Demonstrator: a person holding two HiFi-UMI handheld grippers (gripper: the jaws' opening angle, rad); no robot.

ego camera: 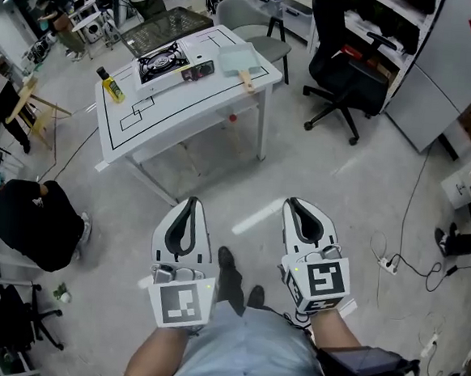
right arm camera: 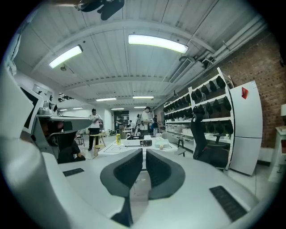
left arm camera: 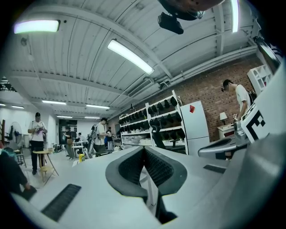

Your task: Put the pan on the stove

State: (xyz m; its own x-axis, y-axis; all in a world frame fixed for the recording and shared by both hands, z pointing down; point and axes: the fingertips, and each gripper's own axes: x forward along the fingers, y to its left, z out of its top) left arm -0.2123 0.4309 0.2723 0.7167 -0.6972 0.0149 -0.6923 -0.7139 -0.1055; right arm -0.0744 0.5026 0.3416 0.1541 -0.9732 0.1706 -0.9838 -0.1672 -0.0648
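Far ahead in the head view stands a white table (ego camera: 226,101). On it sit a black gas stove (ego camera: 163,60) and, to its right, a pale square pan (ego camera: 237,59) with a wooden handle (ego camera: 246,81). Both grippers hang low near the person's legs, well short of the table. The left gripper (ego camera: 190,202) is shut with nothing in it, and so is the right gripper (ego camera: 296,205). In the left gripper view the left gripper (left arm camera: 144,150) has its jaws together. The right gripper (right arm camera: 144,153) points toward the distant table (right arm camera: 134,146).
A yellow bottle (ego camera: 111,87) and a small dark box (ego camera: 197,72) are also on the table. A black office chair (ego camera: 342,70) and a grey chair (ego camera: 250,20) stand behind it. A black bag (ego camera: 34,220) lies at the left, and cables (ego camera: 400,265) at the right.
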